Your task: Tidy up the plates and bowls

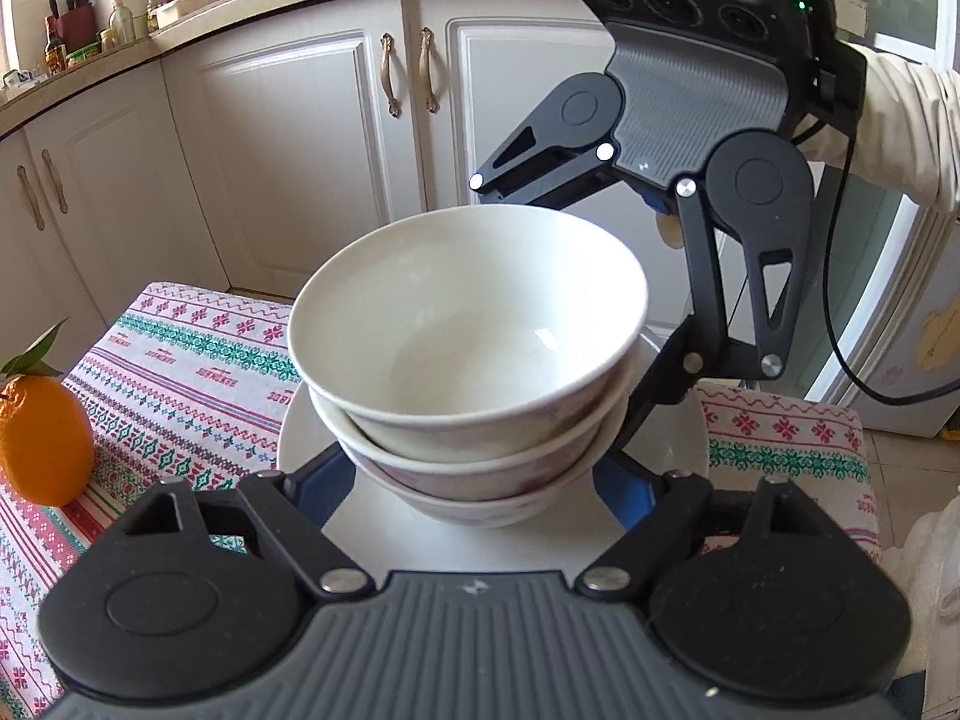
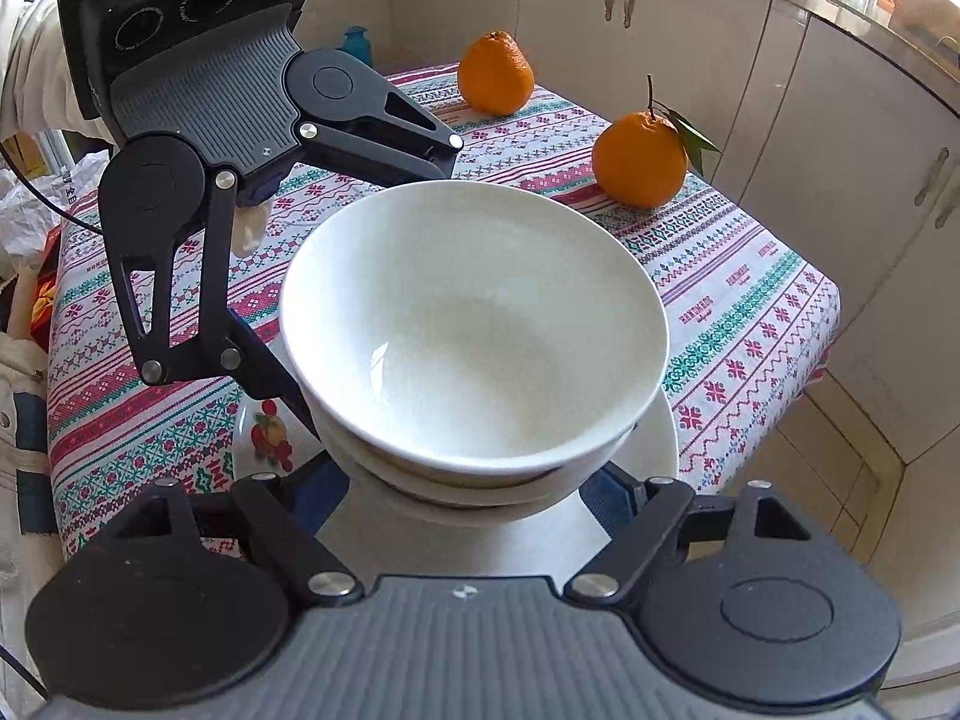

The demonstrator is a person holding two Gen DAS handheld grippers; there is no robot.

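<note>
Left wrist view puts the stack of bowls at the middle of the frame: three white bowls nested one in another, standing on a white plate on the patterned tablecloth. The left gripper reaches in from the bottom edge, its blue-padded fingers set wide on either side of the lowest bowl; whether the pads touch it I cannot tell. The right gripper comes down from the upper right, its two arms spread wide around the far side of the stack, held by a light sleeve. An orange with a leaf sits at the left edge. White cabinets fill the background.

Right wrist view shows the same stack at centre, the plate bearing a fruit print, and two oranges on the cloth in the upper right.
</note>
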